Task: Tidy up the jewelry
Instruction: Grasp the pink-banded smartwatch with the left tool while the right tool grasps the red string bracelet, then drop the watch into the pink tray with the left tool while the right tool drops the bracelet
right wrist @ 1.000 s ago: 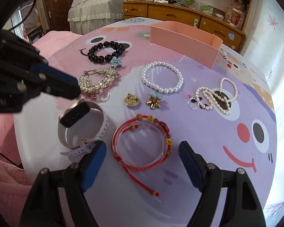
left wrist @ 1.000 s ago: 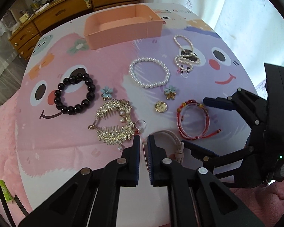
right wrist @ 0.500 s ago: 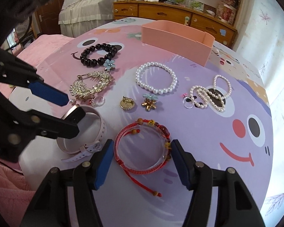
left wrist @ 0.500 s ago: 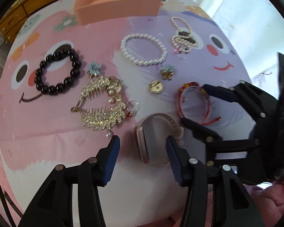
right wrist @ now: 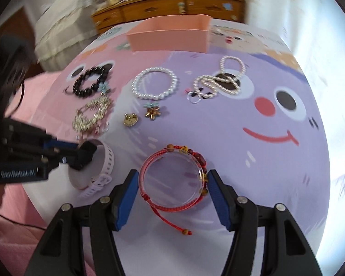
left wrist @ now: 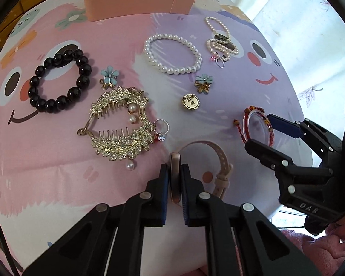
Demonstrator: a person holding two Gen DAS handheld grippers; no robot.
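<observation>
left tool (left wrist: 175, 185) pinching stiff watch (left wrist: 203, 161) case, lower centre | right tool (right wrist: 172, 194) spread, flanking light rigid red bangle (right wrist: 173, 180) rim

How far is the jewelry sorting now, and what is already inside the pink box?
Nothing looks done: what shows of the pink box holds nothing. In hand: the left tongs are shut on the watch; the right tongs are open around the red bracelet. Left on the table: black bracelet, gold hair comb, pearl bracelet, pearl necklace and the small pieces.
</observation>
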